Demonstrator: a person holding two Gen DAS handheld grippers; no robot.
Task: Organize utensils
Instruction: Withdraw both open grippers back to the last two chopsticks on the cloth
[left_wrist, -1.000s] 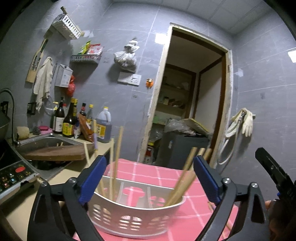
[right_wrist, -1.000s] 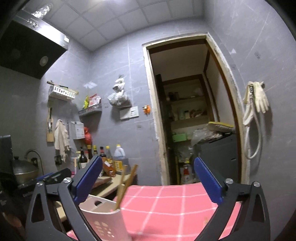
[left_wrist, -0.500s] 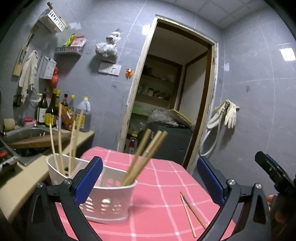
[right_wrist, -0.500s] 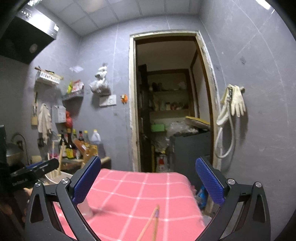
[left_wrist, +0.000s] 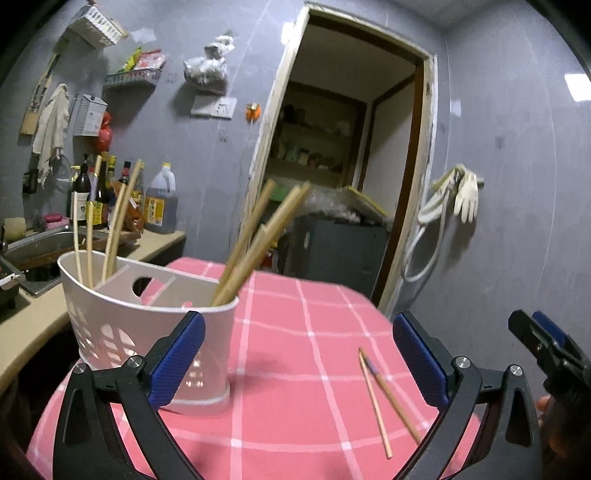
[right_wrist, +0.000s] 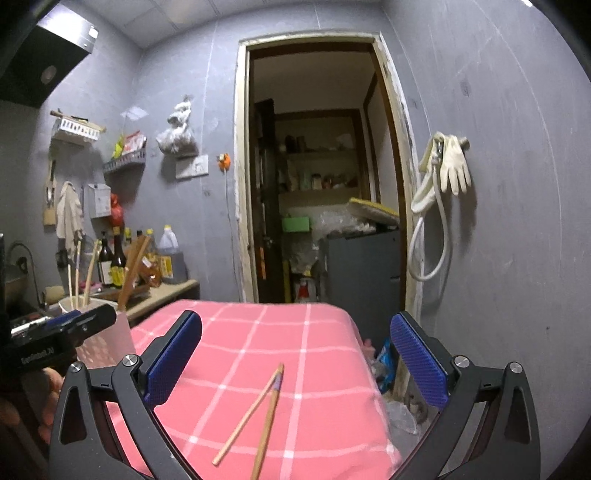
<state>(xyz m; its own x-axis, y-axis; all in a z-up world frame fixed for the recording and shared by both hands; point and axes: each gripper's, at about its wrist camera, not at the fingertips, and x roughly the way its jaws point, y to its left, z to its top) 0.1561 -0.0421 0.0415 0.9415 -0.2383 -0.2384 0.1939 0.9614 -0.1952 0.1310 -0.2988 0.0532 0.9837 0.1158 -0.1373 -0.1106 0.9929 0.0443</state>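
Nearest the lens: left hand-held gripper (left_wrist: 295, 354) spread wide, blue pads gripping nothing, poised over a worktop (left_wrist: 280, 332) draped in pink checked cloth. Right hand-held gripper (right_wrist: 295, 354) likewise wide apart and holding nothing, low over the same cloth.

On the cloth, right of the caddy (left_wrist: 147, 317): two loose chopsticks (left_wrist: 380, 398) lying flat, tips touching at the far end and splaying apart toward the camera, one with a purple band near the tip. From the right wrist view, the same pair framed between the open fingers (right_wrist: 417, 362).

Left of the pair: white perforated caddy standing upright on the cloth, just beyond the left pad. Four or so chopsticks leaning right in its nearer compartment (left_wrist: 258, 236), a few thinner ones upright in the far one (left_wrist: 92, 229).

Beyond the caddy: sink (left_wrist: 44, 243), then bottles (left_wrist: 99, 192) and a jug (left_wrist: 161, 206) against the grey wall. Farther right: open doorway (left_wrist: 332, 166) onto pantry shelves, gloves (left_wrist: 467, 195) and hose hanging beside the frame.
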